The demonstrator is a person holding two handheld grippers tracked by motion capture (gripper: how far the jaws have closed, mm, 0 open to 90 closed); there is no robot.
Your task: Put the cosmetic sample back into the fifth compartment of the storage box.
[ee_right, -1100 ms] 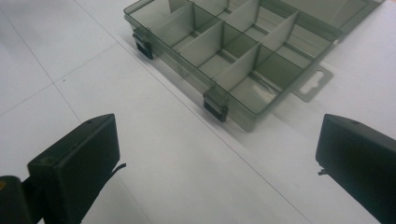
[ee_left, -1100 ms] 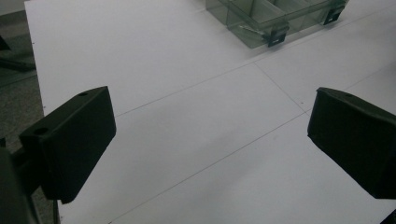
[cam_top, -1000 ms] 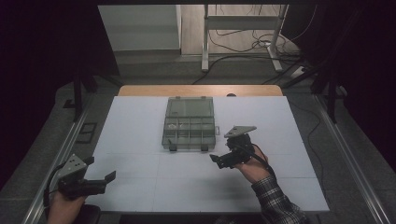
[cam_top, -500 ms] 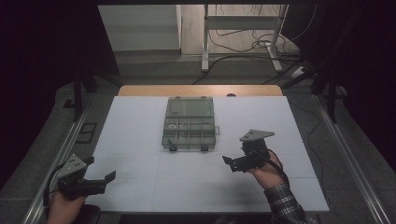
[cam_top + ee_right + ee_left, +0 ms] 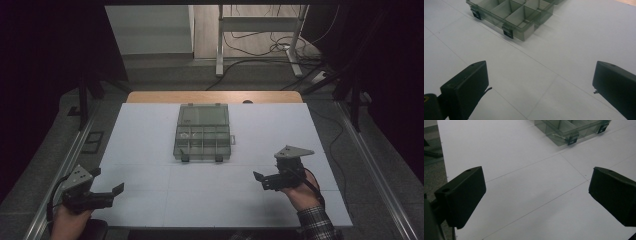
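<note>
White table (image 5: 150, 130) carries a clear compartment box (image 5: 202, 132) at the frame's upper middle, lid open. Both the left gripper (image 5: 111, 194) at lower left and right gripper (image 5: 260, 180) at lower right gape wide, empty, well apart from it. The approach seems in hand; next, reaching forward to the box.

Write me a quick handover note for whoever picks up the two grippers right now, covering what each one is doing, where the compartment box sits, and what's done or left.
Left gripper: jaws open, nothing held, over the near left corner of the white table.
Right gripper: jaws open, nothing held, over the near right part of the table, pointing left.
Clear compartment box: in the middle of the table toward the far side, lid open and laid back, two dark latches on its near edge. One small item lies in a left compartment; too small to identify.
Done: box is open.
Left: neither gripper touches the box; both are well short of it, so any handling of it likely remains.
</note>
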